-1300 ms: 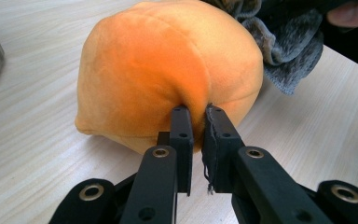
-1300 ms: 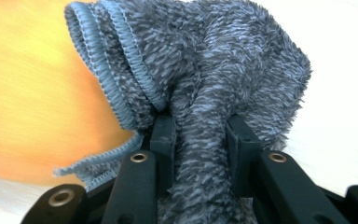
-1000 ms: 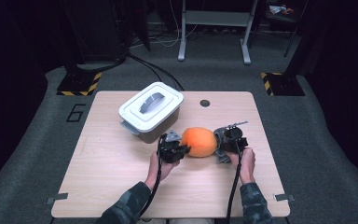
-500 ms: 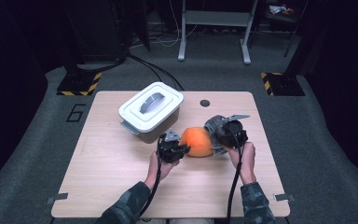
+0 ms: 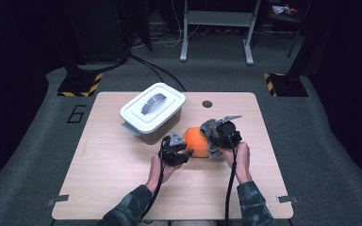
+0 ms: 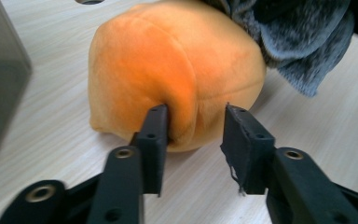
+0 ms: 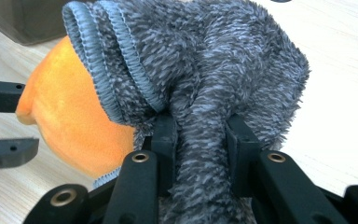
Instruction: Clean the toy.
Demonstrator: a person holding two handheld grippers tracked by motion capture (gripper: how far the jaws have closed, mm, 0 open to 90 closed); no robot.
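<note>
An orange plush ball (image 5: 194,141) lies on the wooden table (image 5: 113,188), between my two grippers. My left gripper (image 6: 193,126) is at its near-left side. Its jaws have just been opening and now stand apart around a fold of the plush (image 6: 177,70); one pad still touches the fold and the other is clear of it. My right gripper (image 7: 200,135) is shut on a bunched fold of grey fuzzy cloth (image 7: 205,60). The cloth's ribbed edge drapes over the right part of the ball (image 7: 70,116). In the high view the right gripper (image 5: 213,140) sits over the ball's right side.
A white lidded box (image 5: 153,110) with a grey handle stands just behind and left of the ball, close to the left gripper (image 5: 184,147). A small dark hole (image 5: 207,104) is in the table's far edge. Bare tabletop lies to the left, right and front.
The right gripper has risen and moved left with the grey cloth, which now covers more of the orange ball. The left gripper stayed in place and its jaws opened.
</note>
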